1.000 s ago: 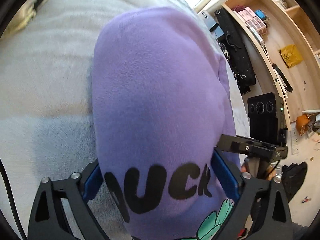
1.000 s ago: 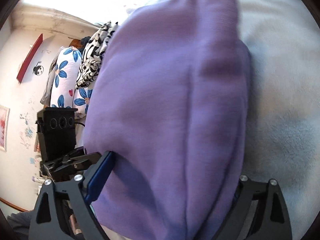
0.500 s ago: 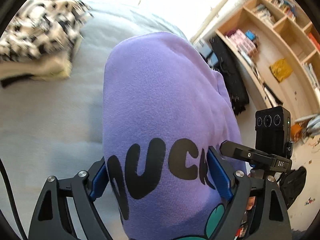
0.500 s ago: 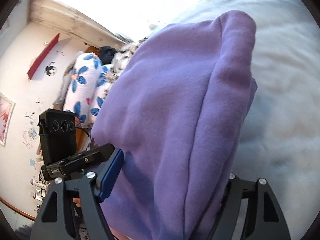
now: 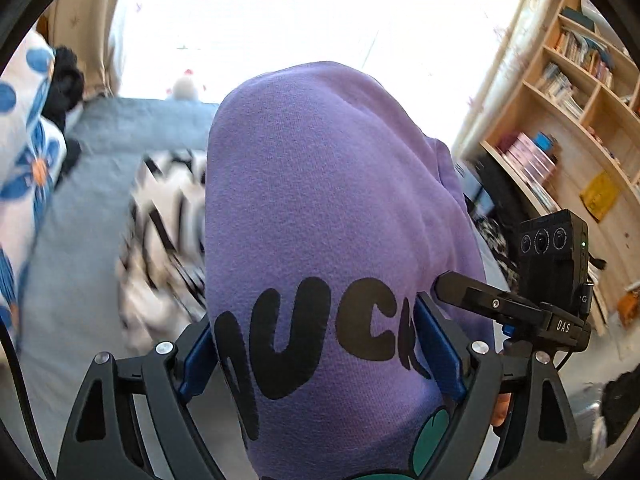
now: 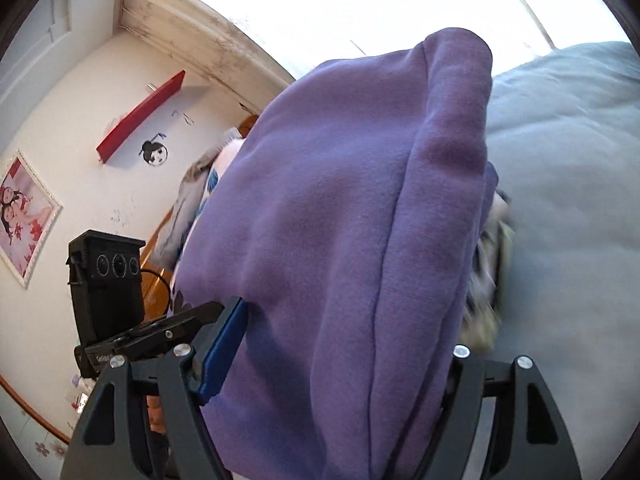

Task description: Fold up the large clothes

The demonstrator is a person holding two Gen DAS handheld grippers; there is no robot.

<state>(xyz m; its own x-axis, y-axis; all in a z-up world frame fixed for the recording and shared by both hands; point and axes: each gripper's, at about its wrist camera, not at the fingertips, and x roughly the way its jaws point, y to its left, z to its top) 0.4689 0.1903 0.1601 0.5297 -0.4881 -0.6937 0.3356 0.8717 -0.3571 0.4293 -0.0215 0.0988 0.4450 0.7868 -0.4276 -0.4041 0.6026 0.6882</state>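
Note:
A folded purple sweatshirt with black letters and a green print fills the left wrist view. It is held up above the grey bed. My left gripper is shut on its near end, a blue pad pressed into each side. In the right wrist view the same sweatshirt shows its plain side and a folded edge. My right gripper is shut on it: the left blue pad presses the cloth, and the right finger is mostly hidden behind the fold. The two grippers stand side by side.
A blurred black-and-white patterned pile of clothes lies on the bed below the sweatshirt. A blue-flowered pillow is at the left and a wooden bookshelf at the right. A red wall shelf and a framed picture hang on the wall.
Both grippers have risen with the sweatshirt, lifting it off the bed and toward the window. The patterned pile, pillow and wall have come into view.

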